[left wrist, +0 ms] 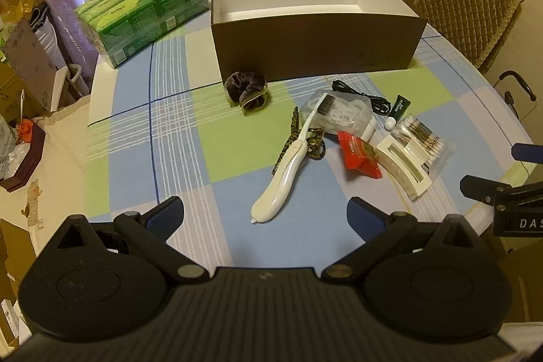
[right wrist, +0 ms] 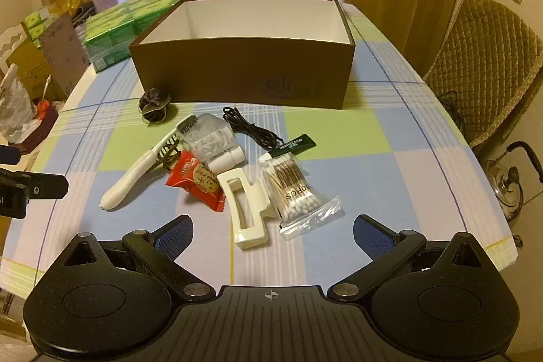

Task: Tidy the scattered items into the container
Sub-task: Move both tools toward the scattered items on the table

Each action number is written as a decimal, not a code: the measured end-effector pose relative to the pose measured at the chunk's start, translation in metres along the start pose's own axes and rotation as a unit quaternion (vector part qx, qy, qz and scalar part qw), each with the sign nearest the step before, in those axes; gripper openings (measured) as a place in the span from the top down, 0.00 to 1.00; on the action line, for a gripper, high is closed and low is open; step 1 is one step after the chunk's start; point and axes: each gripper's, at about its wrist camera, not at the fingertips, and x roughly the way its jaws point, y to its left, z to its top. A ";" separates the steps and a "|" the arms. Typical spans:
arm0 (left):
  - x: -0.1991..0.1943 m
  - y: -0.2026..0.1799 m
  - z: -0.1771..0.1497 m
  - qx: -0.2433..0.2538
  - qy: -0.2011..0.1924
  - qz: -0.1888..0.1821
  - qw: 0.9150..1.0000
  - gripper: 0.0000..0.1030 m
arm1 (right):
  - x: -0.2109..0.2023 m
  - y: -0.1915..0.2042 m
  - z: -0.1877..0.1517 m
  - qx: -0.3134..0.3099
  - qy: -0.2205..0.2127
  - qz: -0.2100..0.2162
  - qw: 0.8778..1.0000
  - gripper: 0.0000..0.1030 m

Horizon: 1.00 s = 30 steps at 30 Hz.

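A brown cardboard box (right wrist: 242,75) with a white lining stands open at the far side of a table under a checked cloth (right wrist: 339,131). What shows of its inside is bare white wall; the floor is hidden behind the front wall in both views.

All the scattered items lie on the cloth in front of the box. A dark velvet scrunchie (right wrist: 154,106) sits just beside the box's front left corner. Nearer the cameras, a white electric toothbrush (right wrist: 142,167) lies diagonally, its bristled head resting on a clear plastic case of white pieces (right wrist: 210,138). A black cable (right wrist: 253,128) is coiled behind that case. A red snack packet (right wrist: 198,182) touches a cream hair claw clip (right wrist: 246,209), and a clear bag of cotton swabs (right wrist: 295,192) lies just beside the clip. A small green tube (right wrist: 293,146) rests at the top of the swab bag. A patterned hair tie (left wrist: 298,141) lies under the toothbrush.

The left gripper (left wrist: 264,216) hovers above the near edge of the table, its jaws spread wide and holding nothing. The right gripper (right wrist: 271,234) is likewise wide apart and empty, with the clip and swab bag just ahead of it.

A green multipack of tissues (left wrist: 146,12) sits left of the box.
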 end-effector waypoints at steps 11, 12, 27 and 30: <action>0.006 0.008 -0.002 0.005 0.013 -0.015 1.000 0.01 | 0.001 0.008 0.000 0.005 0.000 -0.004 1.000 0.00; 0.007 0.009 -0.003 0.005 0.015 -0.016 1.000 0.01 | 0.001 0.009 -0.001 0.006 0.000 -0.004 1.000 0.00; 0.011 0.012 -0.002 -0.016 0.022 -0.007 1.000 0.01 | 0.008 0.007 0.004 0.007 0.008 -0.007 1.000 0.00; 0.013 0.011 -0.001 -0.020 0.024 -0.007 0.999 0.01 | 0.011 0.005 0.006 0.006 0.008 -0.004 1.000 0.00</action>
